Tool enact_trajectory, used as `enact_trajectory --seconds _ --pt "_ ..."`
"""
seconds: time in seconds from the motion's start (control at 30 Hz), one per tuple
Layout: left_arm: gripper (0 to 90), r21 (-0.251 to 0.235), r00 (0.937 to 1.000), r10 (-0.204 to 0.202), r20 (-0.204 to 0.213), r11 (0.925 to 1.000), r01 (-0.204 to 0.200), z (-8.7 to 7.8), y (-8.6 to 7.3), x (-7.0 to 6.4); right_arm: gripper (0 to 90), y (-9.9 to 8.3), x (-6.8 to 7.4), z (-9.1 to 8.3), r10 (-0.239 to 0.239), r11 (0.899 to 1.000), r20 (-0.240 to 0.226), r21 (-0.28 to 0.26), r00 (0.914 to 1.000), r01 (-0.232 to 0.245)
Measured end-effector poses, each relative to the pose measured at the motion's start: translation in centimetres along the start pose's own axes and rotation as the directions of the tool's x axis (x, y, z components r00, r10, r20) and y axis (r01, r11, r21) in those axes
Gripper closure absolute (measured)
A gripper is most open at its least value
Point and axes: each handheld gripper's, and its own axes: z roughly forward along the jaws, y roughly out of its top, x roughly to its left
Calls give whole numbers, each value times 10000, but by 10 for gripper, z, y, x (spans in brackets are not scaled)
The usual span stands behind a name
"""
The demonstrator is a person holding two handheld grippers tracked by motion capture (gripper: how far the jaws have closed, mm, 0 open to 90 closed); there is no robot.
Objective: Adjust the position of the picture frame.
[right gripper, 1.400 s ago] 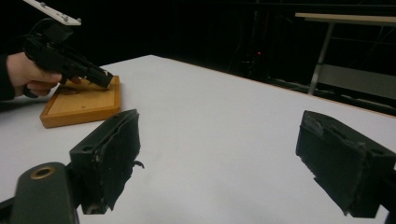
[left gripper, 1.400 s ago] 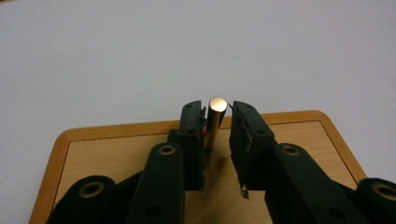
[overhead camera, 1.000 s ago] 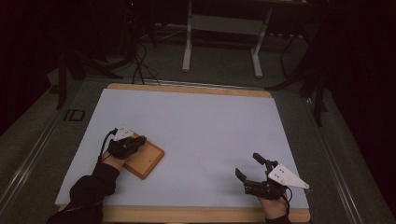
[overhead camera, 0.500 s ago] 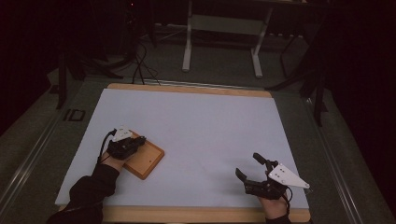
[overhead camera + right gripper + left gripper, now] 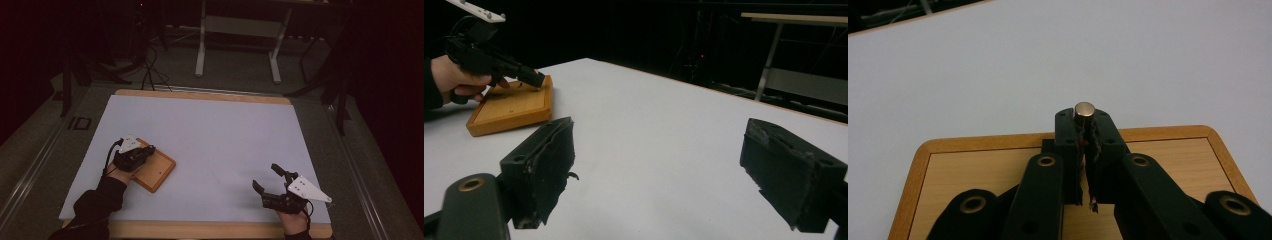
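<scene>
The left claw (image 5: pixel 1085 131) is gripping a small metal cylindrical peg (image 5: pixel 1084 110) between its nearly closed jaws, the peg's round top standing just above the jaw tips. The claw and peg are hovering over the flat rectangular wooden board with rounded corners (image 5: pixel 156 172), near the board's far edge as the left gripper view shows it. The board is lying on the white-covered table (image 5: pixel 215 135), toward its near left part. The right claw (image 5: pixel 267 181) is resting well apart from the board, to its right, with jaws spread wide and holding nothing.
</scene>
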Motion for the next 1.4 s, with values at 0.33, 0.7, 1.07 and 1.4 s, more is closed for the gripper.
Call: enact_trajectory --seconds 0.33,0.7,1.07,1.4 --pt "853 -121 9998 130 -155 9998 -131 -10 12 -10 138 0 0 0 -21 10000 7 17 10000 21" --pt "853 -332 9988 482 71 9983 -479 -18 32 -29 138 0 1 1 14 10000 -37 26 10000 -14" --pt "853 -564 9941 768 762 9958 -726 -15 49 -57 138 0 0 1 28 10000 -25 10 10000 -28" --pt "853 -723 9838 1040 1460 9929 -942 -6 74 -91 138 1 0 0 76 9999 -14 -79 10000 -76"
